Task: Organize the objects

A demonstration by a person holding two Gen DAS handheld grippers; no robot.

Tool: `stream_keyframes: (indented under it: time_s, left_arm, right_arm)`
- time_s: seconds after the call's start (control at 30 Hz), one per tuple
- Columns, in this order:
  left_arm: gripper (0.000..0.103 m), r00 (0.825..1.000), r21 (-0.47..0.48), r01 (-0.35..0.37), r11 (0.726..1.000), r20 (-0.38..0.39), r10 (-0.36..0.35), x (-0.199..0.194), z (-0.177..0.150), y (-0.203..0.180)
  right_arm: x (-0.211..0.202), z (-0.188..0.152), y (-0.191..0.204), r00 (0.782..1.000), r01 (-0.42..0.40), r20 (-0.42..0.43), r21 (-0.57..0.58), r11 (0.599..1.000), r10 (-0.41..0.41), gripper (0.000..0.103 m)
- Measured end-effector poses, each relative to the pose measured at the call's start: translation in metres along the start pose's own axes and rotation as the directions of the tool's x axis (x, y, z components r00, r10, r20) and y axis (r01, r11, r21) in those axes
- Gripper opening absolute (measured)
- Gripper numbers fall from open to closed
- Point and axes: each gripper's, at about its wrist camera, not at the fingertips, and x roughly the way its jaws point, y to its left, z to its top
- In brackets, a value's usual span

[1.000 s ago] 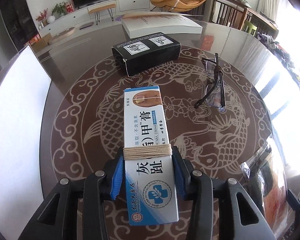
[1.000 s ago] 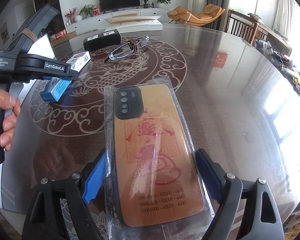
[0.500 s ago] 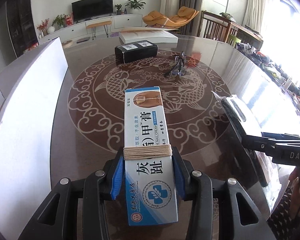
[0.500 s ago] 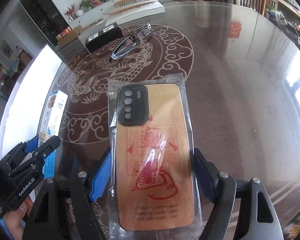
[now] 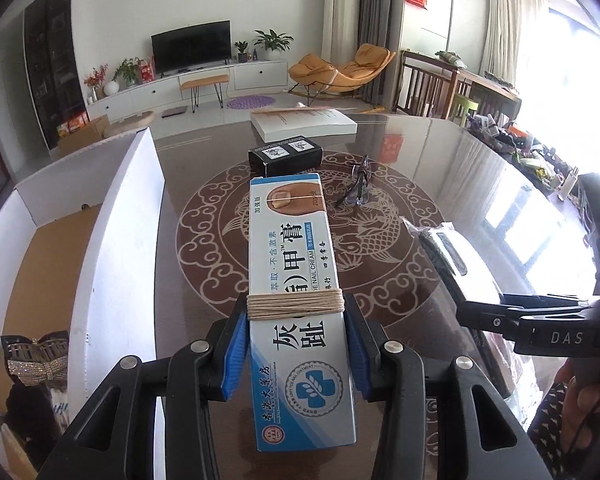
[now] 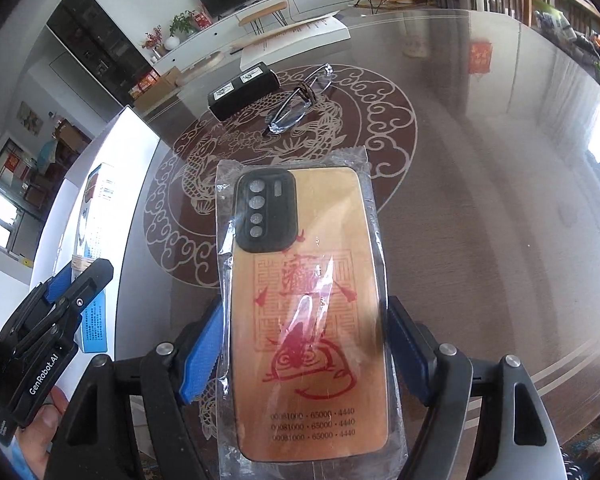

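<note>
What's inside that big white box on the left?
In the white box, a sparkly hair clip shows above some dark items; its near wall hides the rest.

The tabletop [image 5: 440,152] is glossy brown with a cream fish-and-cloud medallion. The cream box [image 5: 296,280] is white and blue, wound with tan string. The phone case [image 6: 312,320] is orange-tan with red print and a black camera block. The small box [image 5: 286,156] is black.
</note>
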Motion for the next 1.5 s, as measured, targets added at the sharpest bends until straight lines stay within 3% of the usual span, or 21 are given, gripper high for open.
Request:
stream_keyframes:
  time_s: [0.1, 0.17, 0.27, 0.37, 0.47, 0.53, 0.6, 0.63, 0.7, 0.77, 0.83, 0.93, 1.07, 1.17, 1.27, 1.33, 1.4, 1.5]
  left_arm:
    - [0.043, 0.995, -0.112, 0.101, 0.989, 0.024, -0.099, -0.033, 0.003, 0.033]
    - [0.043, 0.995, -0.15, 0.095, 0.984, 0.058, -0.087, -0.059, 0.003, 0.064]
    - [0.043, 0.995, -0.198, -0.014, 0.98, 0.092, 0.033, -0.095, -0.003, 0.122]
    - [0.043, 0.985, -0.27, -0.132, 0.954, 0.076, 0.158, -0.114, -0.017, 0.185]
    - [0.044, 0.963, -0.298, -0.261, 0.918, -0.02, 0.268, -0.108, -0.034, 0.236]
    - [0.045, 0.943, -0.33, -0.333, 0.883, -0.093, 0.321, -0.098, -0.047, 0.261]
    - [0.059, 0.928, -0.373, -0.373, 0.85, -0.149, 0.341, -0.089, -0.057, 0.28]
    - [0.075, 0.922, -0.397, -0.388, 0.832, -0.169, 0.349, -0.087, -0.06, 0.285]
    - [0.078, 0.916, -0.43, -0.4, 0.81, -0.152, 0.371, -0.091, -0.062, 0.288]
    - [0.086, 0.906, -0.427, -0.415, 0.804, -0.116, 0.407, -0.095, -0.061, 0.283]
    - [0.087, 0.898, -0.411, -0.424, 0.807, -0.076, 0.433, -0.097, -0.059, 0.271]
    - [0.087, 0.911, -0.381, -0.384, 0.841, -0.012, 0.411, -0.097, -0.048, 0.243]
    - [0.087, 0.944, -0.311, -0.286, 0.906, 0.068, 0.322, -0.095, -0.031, 0.191]
    - [0.087, 0.97, -0.231, -0.19, 0.954, 0.105, 0.219, -0.092, -0.018, 0.144]
    - [0.091, 0.989, -0.145, -0.081, 0.986, 0.115, 0.098, -0.089, -0.011, 0.092]
    - [0.101, 0.996, -0.103, -0.003, 0.995, 0.088, 0.012, -0.078, -0.01, 0.058]
    - [0.102, 0.997, -0.072, 0.073, 0.995, 0.042, -0.07, -0.062, -0.016, 0.023]
    - [0.102, 0.991, -0.035, 0.124, 0.992, -0.04, -0.125, -0.029, -0.027, -0.016]
  right_arm:
    - [-0.012, 0.003, 0.046, 0.998, -0.066, 0.012, -0.062, 0.996, 0.067, 0.076]
    - [-0.02, 0.007, 0.089, 0.992, -0.121, 0.02, -0.124, 0.985, 0.124, 0.076]
    - [-0.027, 0.012, 0.162, 0.974, -0.215, 0.02, -0.223, 0.951, 0.225, 0.076]
    - [-0.027, 0.01, 0.237, 0.945, -0.311, -0.009, -0.324, 0.893, 0.326, 0.076]
    - [-0.012, 0.005, 0.299, 0.922, -0.374, -0.055, -0.39, 0.842, 0.384, 0.077]
    - [0.002, -0.004, 0.328, 0.917, -0.374, -0.046, -0.44, 0.816, 0.396, 0.078]
    - [0.023, -0.012, 0.344, 0.917, -0.38, -0.075, -0.459, 0.804, 0.391, 0.084]
    - [0.031, -0.015, 0.345, 0.917, -0.387, -0.095, -0.451, 0.804, 0.388, 0.084]
    - [0.038, -0.015, 0.334, 0.917, -0.387, -0.091, -0.428, 0.817, 0.387, 0.084]
    - [0.035, -0.011, 0.31, 0.921, -0.37, -0.041, -0.402, 0.838, 0.387, 0.084]
    - [0.029, -0.005, 0.28, 0.934, -0.326, 0.014, -0.374, 0.868, 0.357, 0.085]
    - [0.02, 0.005, 0.225, 0.961, -0.196, 0.124, -0.335, 0.922, 0.249, 0.093]
    - [0.024, 0.014, 0.141, 0.975, 0.052, 0.221, -0.254, 0.966, 0.006, 0.094]
    - [0.032, 0.012, 0.08, 0.957, 0.216, 0.237, -0.19, 0.958, -0.169, 0.094]
    - [0.036, 0.004, 0.033, 0.925, 0.33, 0.244, -0.137, 0.934, -0.291, 0.094]
    - [0.033, -0.004, 0.01, 0.902, 0.381, 0.264, -0.113, 0.918, -0.342, 0.094]
    - [0.032, -0.014, -0.003, 0.87, 0.44, 0.295, -0.1, 0.892, -0.396, 0.094]
    - [0.024, -0.015, -0.014, 0.874, 0.422, 0.287, -0.051, 0.905, -0.392, 0.094]
